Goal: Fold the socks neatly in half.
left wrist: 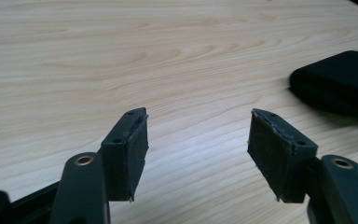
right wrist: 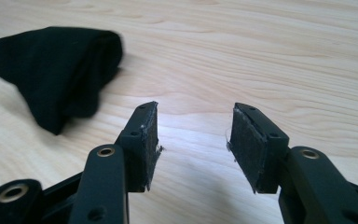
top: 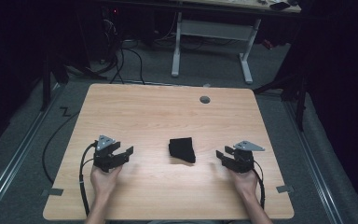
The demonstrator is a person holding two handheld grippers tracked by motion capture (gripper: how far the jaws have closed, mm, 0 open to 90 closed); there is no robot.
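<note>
The folded black cloth (top: 182, 149) lies on the table (top: 158, 107) between left tongs (top: 127, 154) and right tongs (top: 220, 156), both spread and empty.

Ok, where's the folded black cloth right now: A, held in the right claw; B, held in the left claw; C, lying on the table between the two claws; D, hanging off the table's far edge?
C: the black cloth lies on the table between the left claw and the right claw, both open and empty.
</note>
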